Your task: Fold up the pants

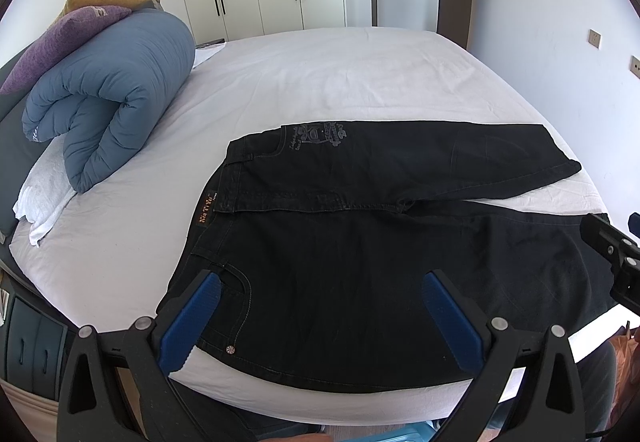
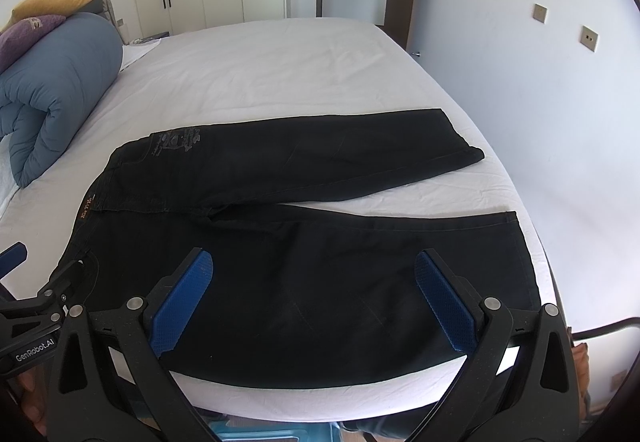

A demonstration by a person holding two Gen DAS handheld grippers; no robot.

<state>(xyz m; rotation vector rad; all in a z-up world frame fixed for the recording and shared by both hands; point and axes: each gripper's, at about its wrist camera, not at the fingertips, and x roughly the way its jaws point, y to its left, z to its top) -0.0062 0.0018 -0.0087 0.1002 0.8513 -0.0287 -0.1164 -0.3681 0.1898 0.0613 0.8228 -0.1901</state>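
- You had the black pants [image 1: 360, 242] spread flat at the near edge of the white bed [image 1: 320, 82], with broad bare sheet beyond them up to the far edge.
- Their long axis ran left to right: waistband at the left, hems at the right, the two legs splayed apart in a V.
- Your left gripper [image 1: 320, 316] hung with its jaws wide apart above the hip; your right gripper [image 2: 316, 298] did likewise above the near leg, neither gripping cloth.
- The rolled blue duvet [image 1: 108, 98] sat well apart at the left.
- The waistband label's lettering was too small to read.
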